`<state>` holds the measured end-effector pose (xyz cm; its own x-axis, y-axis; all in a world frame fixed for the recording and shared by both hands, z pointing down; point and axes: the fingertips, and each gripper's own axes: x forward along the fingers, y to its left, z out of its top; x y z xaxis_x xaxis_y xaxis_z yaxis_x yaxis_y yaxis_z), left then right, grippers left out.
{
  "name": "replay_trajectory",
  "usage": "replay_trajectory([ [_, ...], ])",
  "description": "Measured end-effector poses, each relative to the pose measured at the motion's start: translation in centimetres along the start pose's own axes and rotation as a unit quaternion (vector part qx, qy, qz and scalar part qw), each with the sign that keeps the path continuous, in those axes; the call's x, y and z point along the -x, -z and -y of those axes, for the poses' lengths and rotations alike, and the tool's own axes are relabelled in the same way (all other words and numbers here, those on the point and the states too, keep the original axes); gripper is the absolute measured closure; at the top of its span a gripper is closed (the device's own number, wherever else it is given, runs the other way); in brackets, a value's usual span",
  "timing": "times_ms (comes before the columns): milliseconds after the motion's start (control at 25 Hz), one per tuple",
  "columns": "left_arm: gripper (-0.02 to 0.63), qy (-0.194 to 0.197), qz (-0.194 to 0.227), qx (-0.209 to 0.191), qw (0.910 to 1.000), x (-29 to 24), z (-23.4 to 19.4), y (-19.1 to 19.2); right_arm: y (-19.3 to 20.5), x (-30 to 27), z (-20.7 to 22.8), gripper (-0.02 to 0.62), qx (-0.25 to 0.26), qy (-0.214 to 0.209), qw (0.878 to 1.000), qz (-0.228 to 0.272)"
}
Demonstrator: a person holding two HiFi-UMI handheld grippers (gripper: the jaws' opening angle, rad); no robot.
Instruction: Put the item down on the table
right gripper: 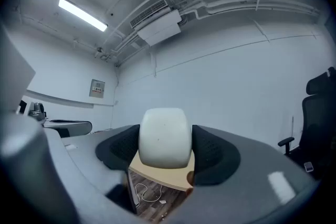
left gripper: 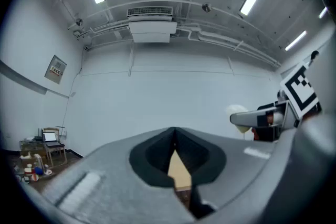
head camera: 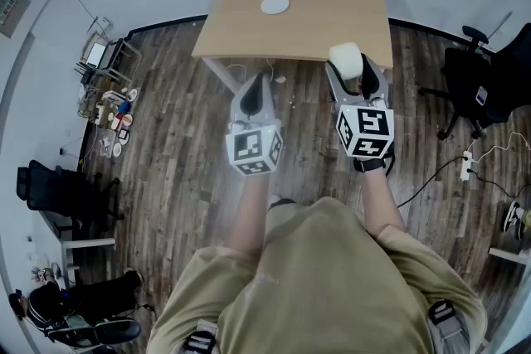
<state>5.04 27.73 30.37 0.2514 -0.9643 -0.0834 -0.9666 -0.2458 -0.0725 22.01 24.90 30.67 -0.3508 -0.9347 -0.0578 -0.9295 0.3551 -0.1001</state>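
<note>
My right gripper [head camera: 348, 66] is shut on a cream-white rounded item [head camera: 345, 58], held above the near right edge of the wooden table [head camera: 332, 21]. In the right gripper view the item [right gripper: 164, 137] fills the gap between the two dark pads, with the table's corner [right gripper: 163, 176] just below it. My left gripper [head camera: 254, 92] is shut with nothing in it, held short of the table's front edge over the floor. In the left gripper view the jaws meet in a thin line [left gripper: 175, 152], and the right gripper with the item [left gripper: 239, 115] shows at the right.
A white round disc [head camera: 275, 5] lies on the table's far middle. A black office chair [head camera: 481, 87] stands to the right, and a cable with a power strip [head camera: 466, 166] lies on the floor there. Clutter and a small shelf [head camera: 108, 95] sit at the left wall.
</note>
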Motion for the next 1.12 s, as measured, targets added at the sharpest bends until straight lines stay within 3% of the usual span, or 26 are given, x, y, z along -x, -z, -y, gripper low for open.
replay_trajectory([
  [440,0.604,-0.007,-0.005,0.015,0.9999,-0.9,-0.2,1.5,0.9,0.6,1.2,0.278,-0.01,0.0,1.0,0.002],
  [680,0.604,-0.005,-0.014,0.015,0.9998,-2.9,-0.2,2.9,2.2,-1.9,2.5,0.278,-0.025,0.0,1.0,-0.009],
  [920,0.604,-0.015,-0.02,0.035,0.9991,-7.1,-5.5,5.3,4.8,-8.2,0.9,0.278,-0.021,-0.004,0.999,-0.032],
  [1120,0.604,-0.011,-0.022,0.056,0.9981,-14.3,-10.5,6.9,6.0,-16.2,0.3,0.278,-0.007,-0.003,0.999,-0.047],
])
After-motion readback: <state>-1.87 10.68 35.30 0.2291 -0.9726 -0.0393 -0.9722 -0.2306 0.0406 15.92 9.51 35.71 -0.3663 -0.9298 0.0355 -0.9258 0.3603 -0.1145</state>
